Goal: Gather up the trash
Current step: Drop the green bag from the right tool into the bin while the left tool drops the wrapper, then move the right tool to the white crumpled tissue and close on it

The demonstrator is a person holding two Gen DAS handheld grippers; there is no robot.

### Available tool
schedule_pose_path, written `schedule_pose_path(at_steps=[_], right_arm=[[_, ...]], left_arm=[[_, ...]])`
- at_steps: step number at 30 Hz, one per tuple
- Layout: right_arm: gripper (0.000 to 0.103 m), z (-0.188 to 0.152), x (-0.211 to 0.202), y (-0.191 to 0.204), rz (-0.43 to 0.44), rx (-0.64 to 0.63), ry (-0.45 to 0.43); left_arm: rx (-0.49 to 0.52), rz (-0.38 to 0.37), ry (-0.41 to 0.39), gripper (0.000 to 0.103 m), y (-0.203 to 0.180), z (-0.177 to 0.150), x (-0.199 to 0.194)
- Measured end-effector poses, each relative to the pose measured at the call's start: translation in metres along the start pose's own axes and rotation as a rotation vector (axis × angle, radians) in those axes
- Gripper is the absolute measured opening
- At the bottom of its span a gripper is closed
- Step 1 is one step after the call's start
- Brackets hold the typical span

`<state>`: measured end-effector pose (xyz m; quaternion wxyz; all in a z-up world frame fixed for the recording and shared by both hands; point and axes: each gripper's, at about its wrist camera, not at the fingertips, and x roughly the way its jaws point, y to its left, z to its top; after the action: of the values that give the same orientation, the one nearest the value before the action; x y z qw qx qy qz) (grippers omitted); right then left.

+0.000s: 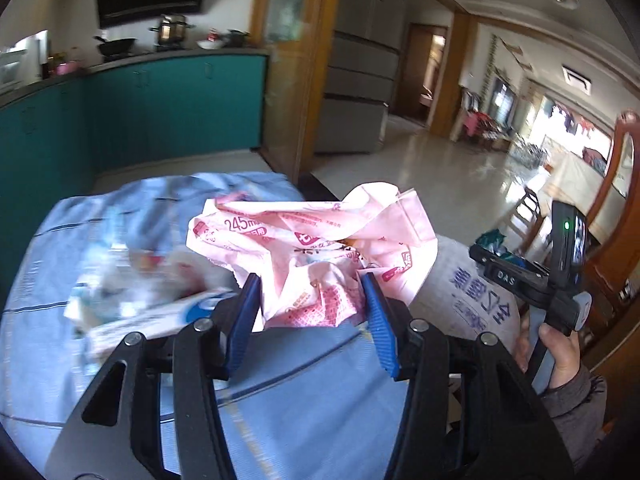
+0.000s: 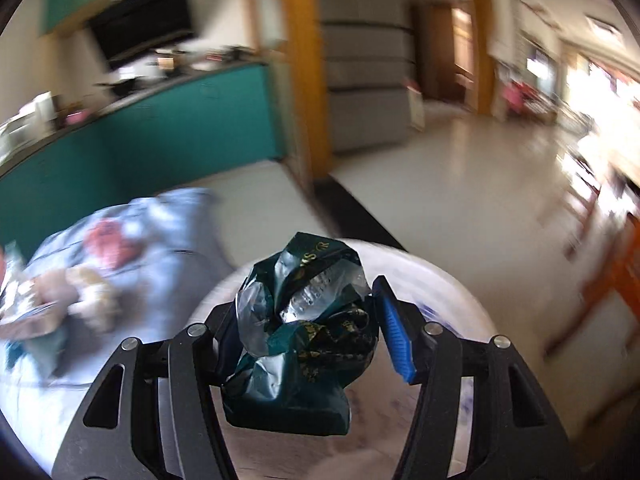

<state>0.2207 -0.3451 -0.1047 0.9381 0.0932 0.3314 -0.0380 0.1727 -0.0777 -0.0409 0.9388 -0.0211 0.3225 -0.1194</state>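
Blue cloth with thin dark lines covers the surface under me, strewn with blurred wrappers and packets on its left half. My left gripper is clamped on a crumpled pink wrapper, held above the cloth near its right edge. My right gripper grips a scrunched dark green wrapper over the open mouth of a white woven sack, which stands just beside the cloth. In the left view my right hand shows at the sack's far side. Beyond the cloth run teal kitchen cabinets with pots on the counter, a wooden door frame, a grey refrigerator and a pale glossy floor leading toward bright windows.
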Motion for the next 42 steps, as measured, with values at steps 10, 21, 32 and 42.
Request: schedule_pose_path(at_steps=[10, 21, 32, 42], right_arm=[[0.062, -0.001, 0.008, -0.012, -0.061, 0.057, -0.006], [0.086, 0.003, -0.009, -0.023, -0.056, 0.126, -0.095], [0.096, 0.01, -0.015, 0.058, 0.078, -0.071, -0.152], [0.1, 0.052, -0.05, 0.18, 0.436, -0.252, -0.328]], left_arm=[[0.093, -0.202, 0.179, 0.066, -0.089, -0.005, 0.097], [0.121, -0.146, 0.102, 0.087, -0.083, -0.013, 0.088], [0.067, 0.254, -0.062, 0.096, 0.024, -0.03, -0.015], [-0.086, 0.413, -0.149, 0.099, 0.092, -0.027, -0.067]])
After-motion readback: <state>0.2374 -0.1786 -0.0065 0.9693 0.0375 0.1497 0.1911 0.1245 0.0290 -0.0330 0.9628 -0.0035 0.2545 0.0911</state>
